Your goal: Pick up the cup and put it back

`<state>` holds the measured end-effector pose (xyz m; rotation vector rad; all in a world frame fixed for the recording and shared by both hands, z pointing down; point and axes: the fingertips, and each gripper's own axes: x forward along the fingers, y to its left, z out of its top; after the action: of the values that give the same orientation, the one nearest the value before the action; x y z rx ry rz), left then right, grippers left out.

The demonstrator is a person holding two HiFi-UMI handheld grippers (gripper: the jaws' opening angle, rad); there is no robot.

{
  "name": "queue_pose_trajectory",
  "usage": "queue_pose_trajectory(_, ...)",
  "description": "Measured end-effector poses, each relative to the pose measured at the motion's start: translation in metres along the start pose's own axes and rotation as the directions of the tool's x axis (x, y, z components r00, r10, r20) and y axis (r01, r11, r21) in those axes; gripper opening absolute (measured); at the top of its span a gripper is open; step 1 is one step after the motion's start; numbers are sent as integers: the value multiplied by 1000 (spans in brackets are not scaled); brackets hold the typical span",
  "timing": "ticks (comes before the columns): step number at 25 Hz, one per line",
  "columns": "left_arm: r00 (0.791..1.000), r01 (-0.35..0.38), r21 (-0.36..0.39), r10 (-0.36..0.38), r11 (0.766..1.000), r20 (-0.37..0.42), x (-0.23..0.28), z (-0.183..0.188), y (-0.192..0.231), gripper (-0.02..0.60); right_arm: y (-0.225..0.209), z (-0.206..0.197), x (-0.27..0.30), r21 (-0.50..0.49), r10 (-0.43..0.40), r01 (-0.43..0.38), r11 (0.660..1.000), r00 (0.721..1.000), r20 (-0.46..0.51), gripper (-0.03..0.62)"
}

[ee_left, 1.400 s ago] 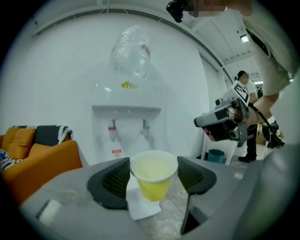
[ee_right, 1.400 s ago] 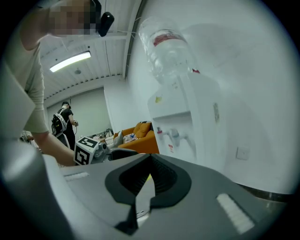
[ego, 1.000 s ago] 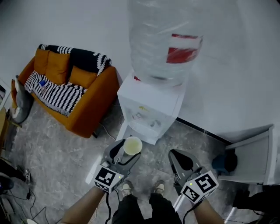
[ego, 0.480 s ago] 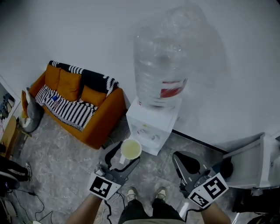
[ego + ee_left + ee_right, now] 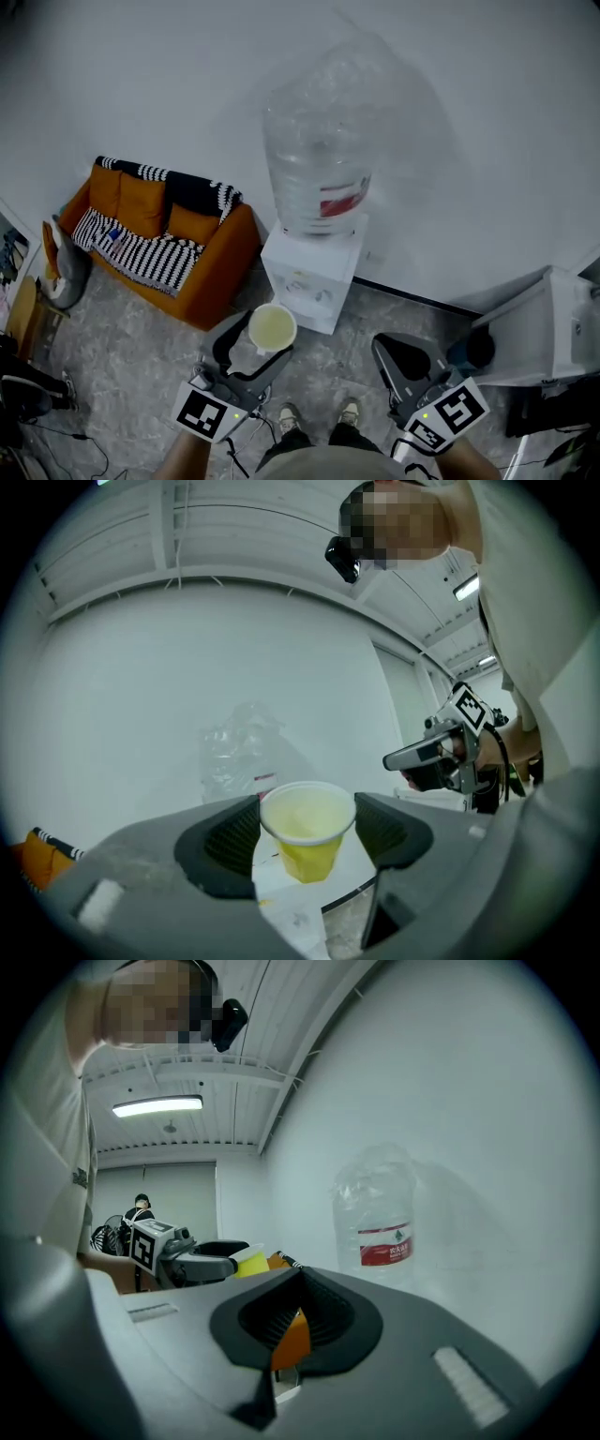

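Note:
A yellow paper cup stands upright between the jaws of my left gripper, which is shut on its sides, held in the air above the floor in front of the water dispenser. In the left gripper view the cup sits between both dark pads, its rim above them. My right gripper hangs to the right of the cup, shut with nothing in it. In the right gripper view its jaws meet, and the left gripper with the cup shows to the left.
A big clear water bottle tops the white dispenser against the wall. An orange sofa with a striped blanket stands at the left. A white cabinet is at the right, a dark blue object beside it. The person's feet are below.
The head view has shifted, so the dispenser and bottle now sit farther away and fully in view. Both grippers show a little lower; the cup stays held in the left one.

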<state>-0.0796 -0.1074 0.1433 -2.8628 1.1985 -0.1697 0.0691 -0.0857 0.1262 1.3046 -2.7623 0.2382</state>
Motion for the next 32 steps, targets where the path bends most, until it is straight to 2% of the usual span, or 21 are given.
queue_pose_trajectory(4,1000,14,-63,-13,998,8,-2,-1,-10,330,5,-7,-5,39,0,0,999,1000,-14,3)
queue_pose_trajectory(8,1000,25,-70,-25,997,-5,4,-4,-13,330,3,-9,-4,70,-6,7,998,1000,-18,3)
queue_pose_trajectory(16,999,42,-22,-42,999,-4,35,1,-2,330,-27,1,9,63,-54,53,997,998,12,3)
queue_pose_trajectory(21,998,62,9,-62,998,0,72,3,2,330,-64,4,22,44,-116,115,992,993,26,3)
queue_pose_trajectory(25,996,84,3,-84,996,7,111,0,8,330,-89,6,36,15,-139,139,990,990,35,3)
queue_pose_trajectory(29,990,135,101,-138,986,28,153,-13,14,330,-105,7,50,-11,-142,143,990,989,48,3)
queue_pose_trajectory(32,989,147,109,-148,983,8,177,-29,18,330,-117,1,61,-25,-157,158,987,987,43,3)
